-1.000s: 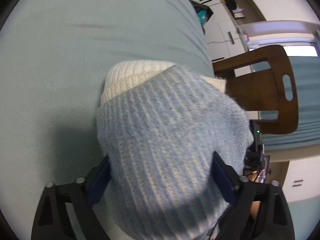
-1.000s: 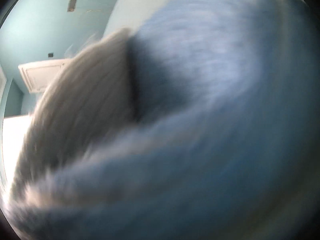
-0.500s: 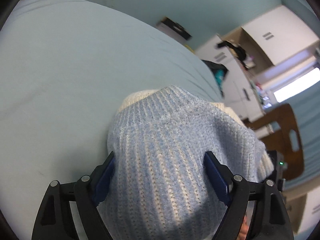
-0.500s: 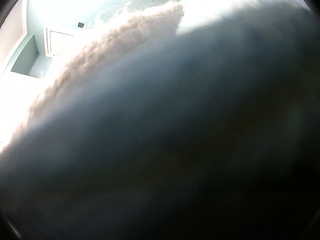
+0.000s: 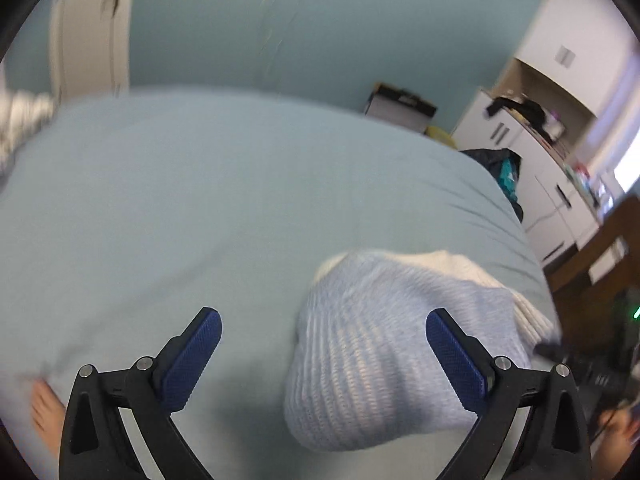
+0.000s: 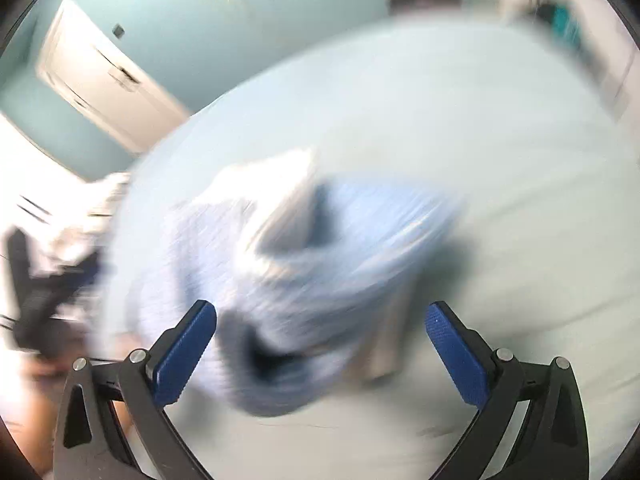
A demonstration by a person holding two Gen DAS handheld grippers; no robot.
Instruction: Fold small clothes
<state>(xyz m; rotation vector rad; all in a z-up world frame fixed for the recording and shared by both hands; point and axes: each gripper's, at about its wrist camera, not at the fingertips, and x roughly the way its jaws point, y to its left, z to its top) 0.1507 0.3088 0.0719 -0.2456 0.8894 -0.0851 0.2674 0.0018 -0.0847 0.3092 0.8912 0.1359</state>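
A small light-blue knit garment with a cream ribbed edge (image 5: 392, 344) lies bunched on the pale blue bed sheet (image 5: 200, 200). My left gripper (image 5: 320, 354) is open and empty, raised above the bed; the garment sits toward its right finger. In the right wrist view the same garment (image 6: 304, 264) is blurred and folded over on itself. My right gripper (image 6: 320, 350) is open and empty just above it, with the garment between and beyond the fingers.
A brown wooden chair (image 5: 592, 264) stands off the bed's right side. White cabinets (image 5: 532, 152) with clutter line the right wall. A striped cloth (image 5: 20, 120) lies at the bed's far left. A white door (image 6: 104, 76) is behind.
Both grippers have pulled back and up from the garment, which filled their views before. The left gripper has also shifted left. The garment now lies on the bed, free of both.
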